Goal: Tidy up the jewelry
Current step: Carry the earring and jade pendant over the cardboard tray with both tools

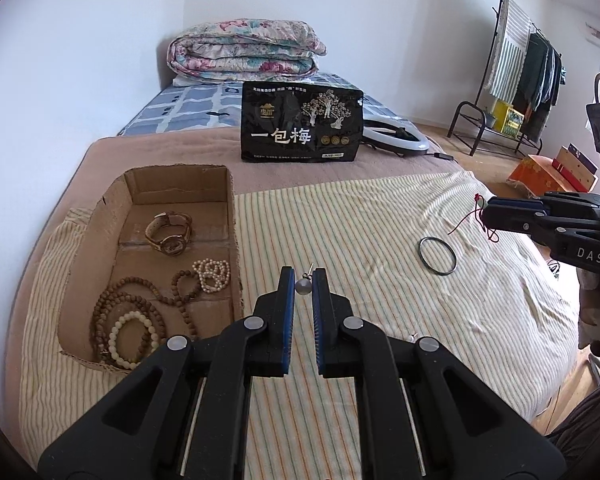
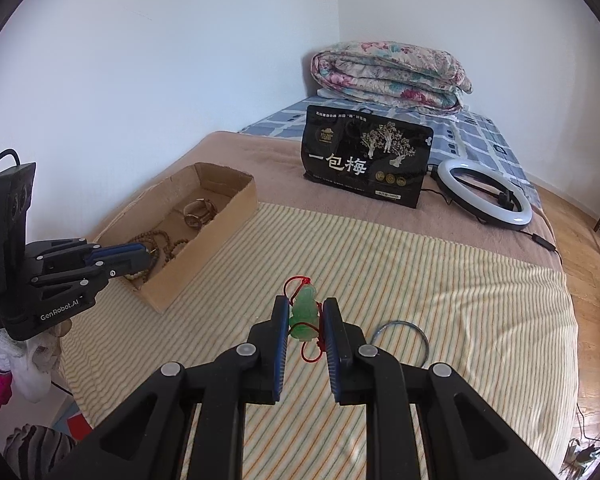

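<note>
My left gripper (image 1: 303, 280) is shut on a small grey pearl earring (image 1: 303, 286) with a thin post, held above the striped cloth beside the cardboard box (image 1: 232, 184). The box holds a watch (image 1: 169, 233), brown bead strands (image 1: 140, 300) and white bead bracelets (image 1: 212, 275). My right gripper (image 2: 306, 314) is shut on a green jade pendant (image 2: 303, 314) with a red cord (image 2: 310, 354), above the cloth. It also shows in the left wrist view (image 1: 486, 214) at the right. A dark bangle (image 1: 438, 256) lies on the cloth; it also shows in the right wrist view (image 2: 400, 338).
A black snack bag (image 1: 302, 122) stands behind on the brown blanket. A ring light (image 2: 484, 192) with a cable lies beside it. A folded floral quilt (image 1: 244, 50) sits at the bed's head. A clothes rack (image 1: 516, 80) stands on the floor at right.
</note>
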Tool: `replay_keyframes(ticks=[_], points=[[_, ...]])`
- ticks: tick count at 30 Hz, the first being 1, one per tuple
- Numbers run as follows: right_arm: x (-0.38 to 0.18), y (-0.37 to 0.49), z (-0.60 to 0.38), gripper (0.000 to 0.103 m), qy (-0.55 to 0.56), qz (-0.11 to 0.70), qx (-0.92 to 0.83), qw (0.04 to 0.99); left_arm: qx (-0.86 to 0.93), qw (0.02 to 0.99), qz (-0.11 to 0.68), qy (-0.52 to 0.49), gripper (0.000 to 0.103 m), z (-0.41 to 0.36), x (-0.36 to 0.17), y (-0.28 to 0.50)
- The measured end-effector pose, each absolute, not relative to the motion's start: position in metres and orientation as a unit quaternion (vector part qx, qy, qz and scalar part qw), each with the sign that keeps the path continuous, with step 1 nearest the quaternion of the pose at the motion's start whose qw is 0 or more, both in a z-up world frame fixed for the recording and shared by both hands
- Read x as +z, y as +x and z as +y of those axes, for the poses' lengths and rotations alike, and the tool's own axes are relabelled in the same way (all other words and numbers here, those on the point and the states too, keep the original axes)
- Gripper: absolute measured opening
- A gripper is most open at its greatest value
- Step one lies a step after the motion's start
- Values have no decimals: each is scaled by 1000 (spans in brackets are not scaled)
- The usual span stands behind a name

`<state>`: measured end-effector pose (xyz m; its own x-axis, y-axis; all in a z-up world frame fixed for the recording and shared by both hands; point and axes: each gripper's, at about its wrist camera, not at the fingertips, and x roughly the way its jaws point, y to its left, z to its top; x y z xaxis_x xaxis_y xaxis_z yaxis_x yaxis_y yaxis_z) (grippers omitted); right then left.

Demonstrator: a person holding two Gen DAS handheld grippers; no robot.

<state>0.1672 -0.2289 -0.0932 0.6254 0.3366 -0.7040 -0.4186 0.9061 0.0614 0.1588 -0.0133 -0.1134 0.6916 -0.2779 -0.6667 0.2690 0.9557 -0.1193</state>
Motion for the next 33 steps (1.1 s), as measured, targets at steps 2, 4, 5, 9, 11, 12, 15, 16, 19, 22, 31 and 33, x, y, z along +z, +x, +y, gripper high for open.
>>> replay_keyframes(ticks=[2,4,5,9,11,12,15,16,19,22,31,33], points=[[-90,169,-220,15,-57,376,215,900,-142,922,361,-9,7,-5,-111,159],[-87,171,-210,15,-60,373,219,899,-134,924,358,-12,7,4,-108,158],[-86,172,-206,15,-61,372,221,899,-130,925,357,-14,7,9,-107,158],[-82,178,-188,15,-58,369,229,899,-112,929,353,-20,7,27,-103,159],[-80,182,-180,15,-56,369,235,898,-104,930,351,-23,7,36,-102,159],[-79,184,-175,15,-56,368,237,897,-100,931,351,-24,7,40,-102,160],[-77,190,-162,15,-54,366,247,896,-90,932,350,-27,7,53,-102,161],[-77,192,-156,15,-53,366,250,895,-87,932,350,-28,7,57,-103,161],[-77,201,-141,15,-52,365,259,893,-78,933,350,-32,7,69,-103,162],[-77,209,-127,15,-47,365,269,890,-70,933,350,-35,7,79,-105,163],[-79,227,-86,15,-52,364,290,884,-58,933,353,-43,7,98,-111,173],[-81,231,-79,15,-51,364,292,883,-56,933,353,-45,7,101,-113,176]])
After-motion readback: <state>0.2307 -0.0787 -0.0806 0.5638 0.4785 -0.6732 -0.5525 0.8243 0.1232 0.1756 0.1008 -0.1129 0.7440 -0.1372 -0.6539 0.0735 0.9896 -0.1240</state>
